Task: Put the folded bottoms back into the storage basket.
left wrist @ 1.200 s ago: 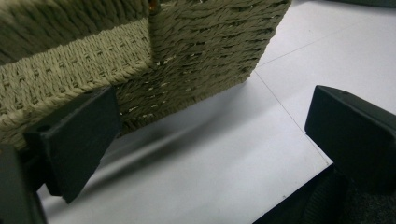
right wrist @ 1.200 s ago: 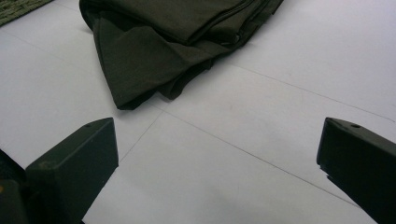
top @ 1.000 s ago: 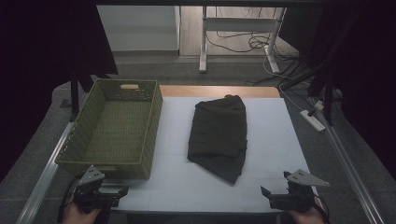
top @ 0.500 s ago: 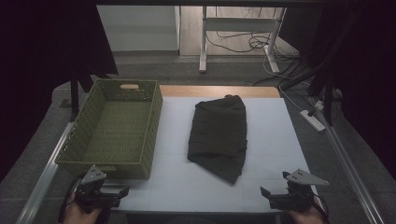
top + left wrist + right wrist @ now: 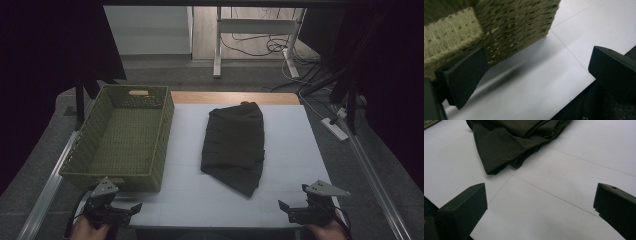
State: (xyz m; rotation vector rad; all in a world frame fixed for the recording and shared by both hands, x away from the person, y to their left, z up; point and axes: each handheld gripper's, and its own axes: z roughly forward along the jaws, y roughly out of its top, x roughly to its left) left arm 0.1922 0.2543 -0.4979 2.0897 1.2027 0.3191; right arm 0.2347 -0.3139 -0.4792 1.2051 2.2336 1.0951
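Little is being changed vs 1 s ago: L gripper point(image 5: 134, 207) is being eased slightly twd the near-left table corner, R gripper point(image 5: 284, 209) is being kept put at near-right edge. Both are being held w/ jaws wide apart, nothing betw them. Dark folded garment point(image 5: 233, 146) is being left lying mid-table on white sheet point(image 5: 295, 135), just ahead of R jaws. Green woven basket point(image 5: 86, 160) is being seen on the left side, its near wall point(image 5: 499, 27) just beside L jaws.
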